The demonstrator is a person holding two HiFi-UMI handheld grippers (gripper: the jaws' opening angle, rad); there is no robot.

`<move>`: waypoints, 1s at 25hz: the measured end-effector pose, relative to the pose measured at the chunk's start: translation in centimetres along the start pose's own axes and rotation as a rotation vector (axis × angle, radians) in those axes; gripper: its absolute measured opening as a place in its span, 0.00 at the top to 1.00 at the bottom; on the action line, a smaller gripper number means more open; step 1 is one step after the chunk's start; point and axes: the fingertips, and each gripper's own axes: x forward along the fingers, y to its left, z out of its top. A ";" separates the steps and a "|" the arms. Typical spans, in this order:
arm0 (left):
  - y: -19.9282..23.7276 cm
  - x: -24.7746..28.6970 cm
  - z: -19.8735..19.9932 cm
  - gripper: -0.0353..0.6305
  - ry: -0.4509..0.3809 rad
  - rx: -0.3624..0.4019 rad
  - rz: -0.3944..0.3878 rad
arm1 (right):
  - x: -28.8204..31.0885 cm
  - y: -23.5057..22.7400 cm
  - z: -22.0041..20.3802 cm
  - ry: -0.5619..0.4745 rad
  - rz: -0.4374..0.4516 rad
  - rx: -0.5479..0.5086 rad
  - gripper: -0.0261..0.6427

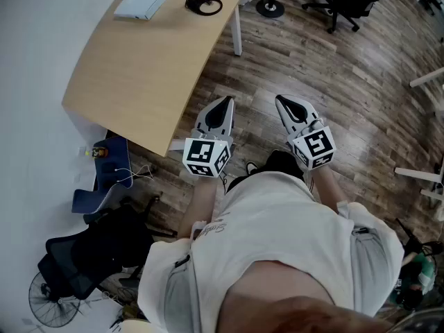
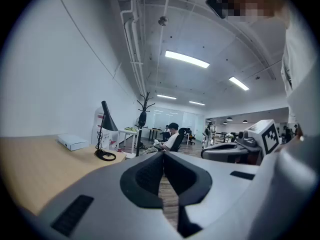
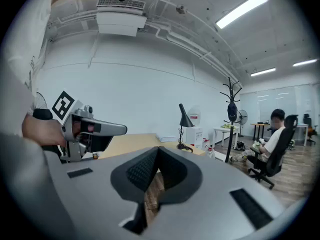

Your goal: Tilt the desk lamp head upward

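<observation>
STANDING OFF: A person faces a wooden desk [image 1: 139,68] with a gripper in each hand, both clenched on nothing. The left gripper [image 1: 223,103] and the right gripper [image 1: 284,101] each show their jaws pressed tip to tip, with only floor behind them. The black desk lamp [image 2: 106,118], its cone head pointing down, stands well ahead and to the left of both grippers at the desk's far end. A cord [image 1: 205,6] loops at its round base, and a white box [image 1: 142,4] lies near it. Neither gripper is close to the lamp, so the tilt has not begun.

The risk appears to lie in the lamp's build. A slim stem on a small base may slide or tip toward the desk's far edge if the head is pushed up while the base is unsteadied, and the cord could snag a jaw. Closed jaws could only nudge the head, not hold it.

No brand is legible. The cubes' square markers carry patterns only, and the script on the person's shirt [image 1: 277,227] is too small to read.
</observation>
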 end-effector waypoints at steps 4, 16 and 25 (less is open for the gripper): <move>0.5 0.1 0.1 0.92 -0.009 0.018 0.007 | 0.3 0.2 -0.1 -0.005 -0.003 0.028 0.97; 0.0 3.0 -2.5 0.92 0.056 -0.030 0.024 | 1.0 -2.2 -2.2 0.023 0.013 0.085 0.97; 2.5 12.5 -0.6 0.92 0.088 -0.001 0.028 | 6.8 -11.1 -2.1 -0.013 0.031 0.122 0.97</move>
